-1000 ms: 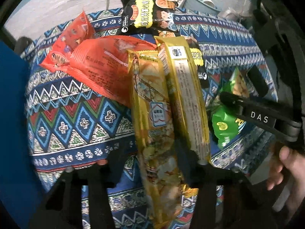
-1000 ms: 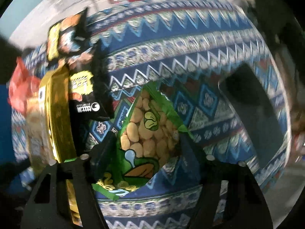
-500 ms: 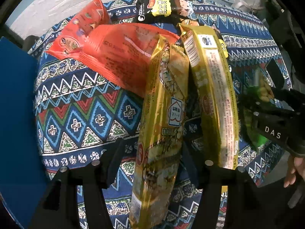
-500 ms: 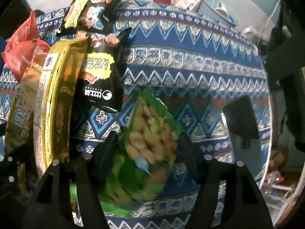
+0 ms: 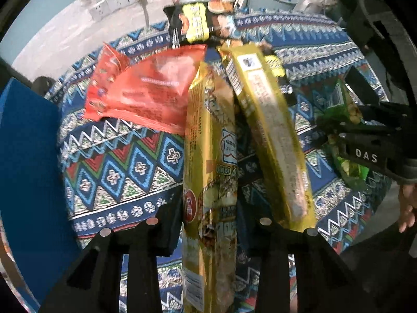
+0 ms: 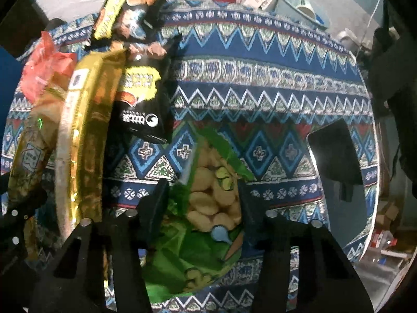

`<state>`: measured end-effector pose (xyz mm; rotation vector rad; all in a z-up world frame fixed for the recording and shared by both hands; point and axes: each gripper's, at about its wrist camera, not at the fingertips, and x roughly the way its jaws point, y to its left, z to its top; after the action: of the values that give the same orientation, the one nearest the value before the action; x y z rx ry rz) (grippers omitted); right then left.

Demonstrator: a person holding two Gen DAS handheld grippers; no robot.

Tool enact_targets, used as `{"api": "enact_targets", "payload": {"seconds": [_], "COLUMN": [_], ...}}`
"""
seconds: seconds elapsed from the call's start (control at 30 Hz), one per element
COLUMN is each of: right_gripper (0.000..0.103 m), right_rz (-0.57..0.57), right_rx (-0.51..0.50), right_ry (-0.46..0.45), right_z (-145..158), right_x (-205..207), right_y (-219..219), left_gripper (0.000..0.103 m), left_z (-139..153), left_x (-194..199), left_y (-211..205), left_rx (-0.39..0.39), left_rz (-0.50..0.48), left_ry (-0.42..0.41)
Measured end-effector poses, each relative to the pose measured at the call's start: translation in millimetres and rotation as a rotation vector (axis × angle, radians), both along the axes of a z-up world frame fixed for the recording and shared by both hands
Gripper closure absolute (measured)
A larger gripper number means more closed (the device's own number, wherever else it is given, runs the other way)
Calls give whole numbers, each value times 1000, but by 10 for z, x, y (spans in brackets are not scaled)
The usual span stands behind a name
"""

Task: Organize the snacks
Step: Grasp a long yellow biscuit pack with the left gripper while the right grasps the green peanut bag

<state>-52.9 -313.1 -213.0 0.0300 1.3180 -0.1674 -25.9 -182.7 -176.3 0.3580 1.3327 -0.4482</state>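
My left gripper (image 5: 208, 214) is shut on a long gold snack pack (image 5: 211, 172) and holds it over the patterned tablecloth (image 5: 125, 172). A second gold pack (image 5: 271, 140) lies just right of it. Red packs (image 5: 146, 91) lie to the left, black packs (image 5: 192, 23) at the far edge. My right gripper (image 6: 203, 203) is shut on a green peanut bag (image 6: 208, 208), lifted a little above the cloth. In the right wrist view the gold pack (image 6: 83, 135) and a black pack (image 6: 140, 104) lie to the left.
A blue surface (image 5: 26, 172) stands at the left of the table. A dark flat object (image 6: 333, 154) lies on the cloth at the right. A bucket (image 6: 299, 5) and clutter stand on the floor beyond the far edge. The right gripper shows in the left wrist view (image 5: 365, 140).
The left gripper has swung the gold pack leftward and apart from the second gold pack. The right gripper has lifted the green bag and drawn it back a little.
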Motion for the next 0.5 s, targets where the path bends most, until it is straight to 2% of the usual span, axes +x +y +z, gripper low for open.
{"api": "enact_targets", "payload": {"seconds": [0.27,0.3,0.5], "right_gripper": [61,63,66], "right_rz": [42,47,82], "right_rx": [-52,-59,-110], "right_ry": [-74,-84,-152], "right_z": [446,489,758], "right_x": [-32,-40,16], "right_y": [148,186,345], "left_gripper": [68,75,76], "left_z": [421,485,672], "left_x": [-133,-135,-93], "left_y": [207,246,512], "left_rx": [-6,-4,-13], "left_rz": [10,14,47], "left_ry": [-77,-101,-134]}}
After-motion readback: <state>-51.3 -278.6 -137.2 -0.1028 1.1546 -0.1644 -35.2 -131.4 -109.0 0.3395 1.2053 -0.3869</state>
